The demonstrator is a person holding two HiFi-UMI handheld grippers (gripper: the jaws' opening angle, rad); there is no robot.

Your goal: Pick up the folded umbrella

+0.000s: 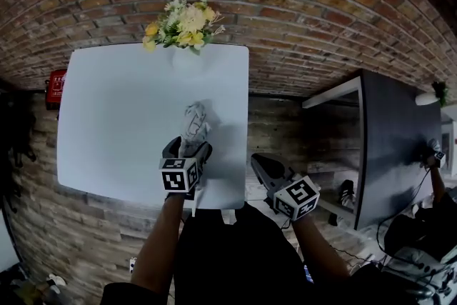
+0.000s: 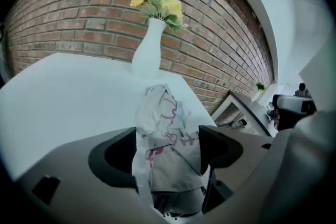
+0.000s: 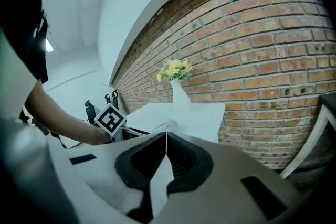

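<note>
Left gripper view shows the left gripper (image 2: pixel 167 144) with its dark jaws spread wide. The folded umbrella of pale grey fabric with pink print (image 2: pixel 168 123) lies between them on the white table (image 2: pixel 63 97), stretching straight ahead of the gripper. Whether the pads touch the fabric cannot be told. Past the umbrella's far end stands a white vase (image 2: pixel 148 55) of yellow flowers (image 2: pixel 160 3) before a red brick wall (image 2: pixel 68 18). The right gripper (image 3: pixel 165 136), to the left gripper's right beyond the table edge, has its jaws closed together on nothing.
</note>
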